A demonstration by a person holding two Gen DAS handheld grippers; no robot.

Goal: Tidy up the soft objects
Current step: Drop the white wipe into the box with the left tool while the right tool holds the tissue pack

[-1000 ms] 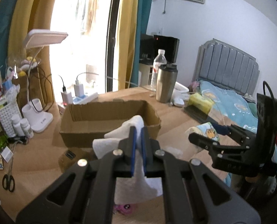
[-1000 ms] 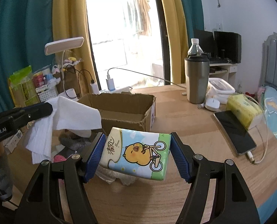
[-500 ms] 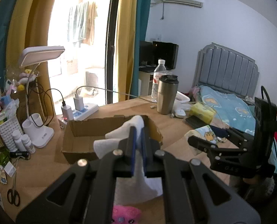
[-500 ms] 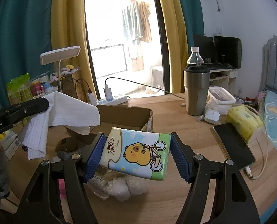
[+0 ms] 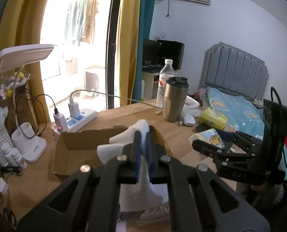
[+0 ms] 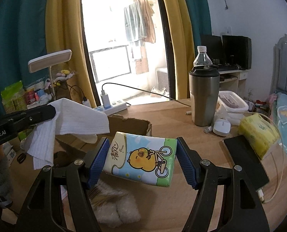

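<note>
My left gripper point(image 5: 142, 145) is shut on a white cloth point(image 5: 132, 133), which hangs down between and below its blue pads. In the right wrist view that same cloth point(image 6: 74, 119) drapes from the left gripper's black fingers point(image 6: 37, 114) at the left. My right gripper point(image 6: 142, 154) is shut on a tissue pack point(image 6: 141, 158) printed with a yellow chick on a bicycle, held above the wooden table point(image 6: 182, 119). An open cardboard box point(image 5: 75, 150) lies on the table beyond both grippers. The right gripper point(image 5: 211, 145) with its pack shows at the right of the left wrist view.
A steel tumbler point(image 6: 204, 98), water bottle point(image 6: 202, 58), white mouse point(image 6: 221, 126), yellow tissue pack point(image 6: 259, 135) and phone point(image 6: 245, 160) stand at the right. A power strip point(image 5: 74, 118) and desk lamp point(image 5: 27, 147) are at the left. A fluffy white item point(image 6: 116, 208) lies below the right gripper.
Both grippers have drawn back from the cardboard box and risen a little, each keeping its hold. The box now looks smaller and farther away.
</note>
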